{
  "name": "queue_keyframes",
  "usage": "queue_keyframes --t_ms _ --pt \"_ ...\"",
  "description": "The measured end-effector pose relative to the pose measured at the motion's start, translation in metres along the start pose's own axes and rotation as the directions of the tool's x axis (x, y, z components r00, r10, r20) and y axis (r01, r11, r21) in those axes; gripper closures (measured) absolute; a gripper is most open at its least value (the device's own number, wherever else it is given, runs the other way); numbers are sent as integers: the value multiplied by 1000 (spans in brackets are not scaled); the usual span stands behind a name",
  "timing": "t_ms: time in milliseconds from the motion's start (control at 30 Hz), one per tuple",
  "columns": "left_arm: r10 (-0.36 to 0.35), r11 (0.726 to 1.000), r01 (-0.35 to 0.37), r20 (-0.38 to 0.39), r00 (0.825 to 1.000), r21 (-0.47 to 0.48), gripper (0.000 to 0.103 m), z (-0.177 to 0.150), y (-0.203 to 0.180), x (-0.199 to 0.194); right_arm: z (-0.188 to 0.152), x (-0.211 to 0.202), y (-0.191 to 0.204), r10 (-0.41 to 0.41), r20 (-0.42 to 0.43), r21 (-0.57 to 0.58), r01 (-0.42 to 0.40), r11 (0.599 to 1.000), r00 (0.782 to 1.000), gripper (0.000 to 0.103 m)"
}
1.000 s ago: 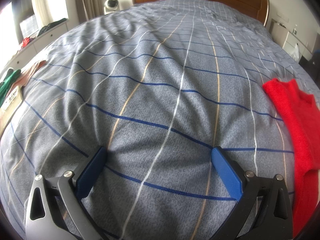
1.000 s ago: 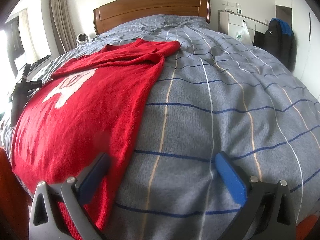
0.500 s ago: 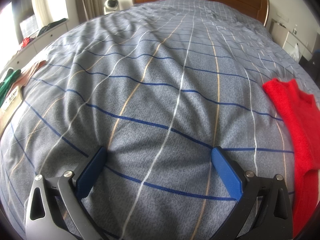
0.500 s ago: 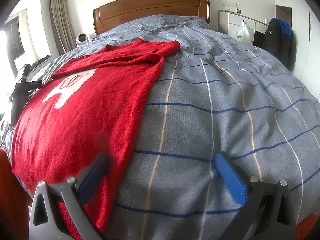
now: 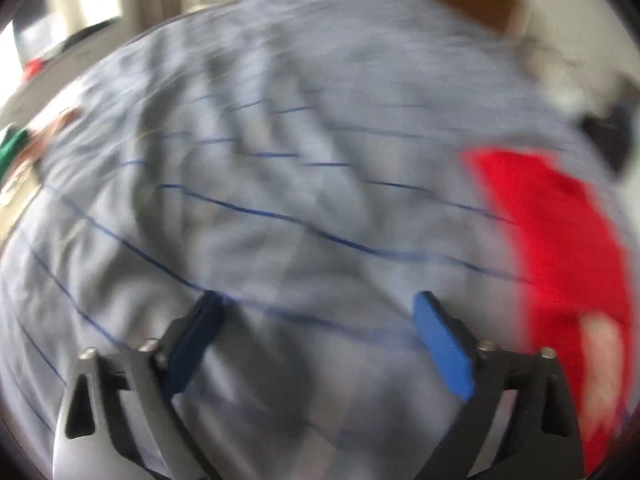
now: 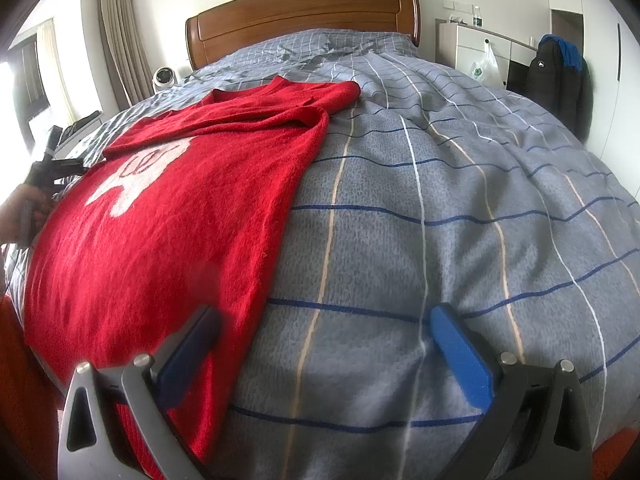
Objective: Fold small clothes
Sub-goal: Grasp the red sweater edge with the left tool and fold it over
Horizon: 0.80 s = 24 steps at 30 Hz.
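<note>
Left gripper (image 5: 316, 312): blue-padded jaws set wide and closing, with only bedcover between them and nothing gripped; this view is smeared with blur. It hangs over bare cover to the left of the sweater.

Right gripper (image 6: 324, 322): jaws spread apart, holding nothing. Its left pad sits over the sweater's near right edge, its right pad over bare cover; whether either touches the cloth, I cannot tell.

Red sweater (image 6: 180, 208): task item. Lies spread flat on the bed, hem at the near edge, neck toward the headboard. Fuzzy knit, a white figure on the chest, one sleeve folded across the top in soft creases.

Bedcover (image 6: 440, 220): grey-blue mottled fabric under the sweater, crossed by dark blue, white and tan lines, gently rumpled. Nothing lies on it beside the sweater.

Headboard (image 6: 304, 12): beyond the sweater's neck; polished brown wood with a curved top.

Small white round appliance (image 6: 163, 77): left of the headboard, past the sweater's far left corner.

Curtain (image 6: 118, 40): beige, pleated, behind the appliance.

White cabinet (image 6: 476, 46): far right of the sweater, a pale plastic bag (image 6: 486, 66) hanging on its front.

Dark jacket (image 6: 554, 76): right of the cabinet, with blue at the top.

A hand (image 6: 18, 216): at the sweater's left edge, holding a dark gripper handle.
</note>
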State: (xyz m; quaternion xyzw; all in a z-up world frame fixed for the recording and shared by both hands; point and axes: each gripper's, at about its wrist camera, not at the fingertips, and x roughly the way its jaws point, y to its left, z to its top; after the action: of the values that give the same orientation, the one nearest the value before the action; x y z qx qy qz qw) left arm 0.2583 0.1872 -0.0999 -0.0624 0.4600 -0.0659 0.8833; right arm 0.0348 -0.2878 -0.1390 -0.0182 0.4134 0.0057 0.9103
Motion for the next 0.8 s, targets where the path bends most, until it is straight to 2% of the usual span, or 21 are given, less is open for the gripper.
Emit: queue_keyframes --t_ms 33,67,100,133,200,267,300,367,400,433,500,667,800 --pt "-88 994 87 15 996 72 8 -9 -19 -15 0 0 0 1 1 1 -1 1000 1000 0" --pt "-135 979 130 21 991 155 6 -17 -39 -26 0 0 0 0 2 0 0 1000 1000 0" --pt "-144 963 135 23 989 232 3 -25 -57 -32 0 0 0 0 2 -2 0 1000 1000 0" --pt "-121 936 106 23 992 335 3 -34 -83 -33 0 0 0 1 2 -2 -1 1000 1000 0" --pt "-83 911 69 18 996 408 5 -37 -110 -22 1 1 -1 5 2 1 -5 1000 1000 0" --pt "-42 911 30 21 999 410 15 -30 -123 -5 2 1 -1 7 1 6 -7 1000 1000 0" --pt "-16 918 7 20 1000 397 22 -25 -125 4 2 0 -1 7 1 7 -7 1000 1000 0" --pt "41 937 -49 32 999 345 49 -15 -120 22 2 0 -2 9 0 9 -9 1000 1000 0" --pt "26 955 -34 33 999 293 90 -13 -110 27 2 0 -2 9 0 11 -9 1000 1000 0" --pt "-19 971 11 28 999 239 100 -14 -99 26 1 -1 -2 9 0 12 -9 1000 1000 0" --pt "-57 983 45 62 996 178 101 -20 -84 23 0 -3 -2 9 0 9 -9 1000 1000 0" --pt "-27 982 7 103 994 188 101 -37 -86 22 -1 -2 -3 13 0 0 -13 1000 1000 0" --pt "23 971 -51 119 993 234 97 -46 -94 14 0 -1 -3 13 -1 1 -13 1000 1000 0"
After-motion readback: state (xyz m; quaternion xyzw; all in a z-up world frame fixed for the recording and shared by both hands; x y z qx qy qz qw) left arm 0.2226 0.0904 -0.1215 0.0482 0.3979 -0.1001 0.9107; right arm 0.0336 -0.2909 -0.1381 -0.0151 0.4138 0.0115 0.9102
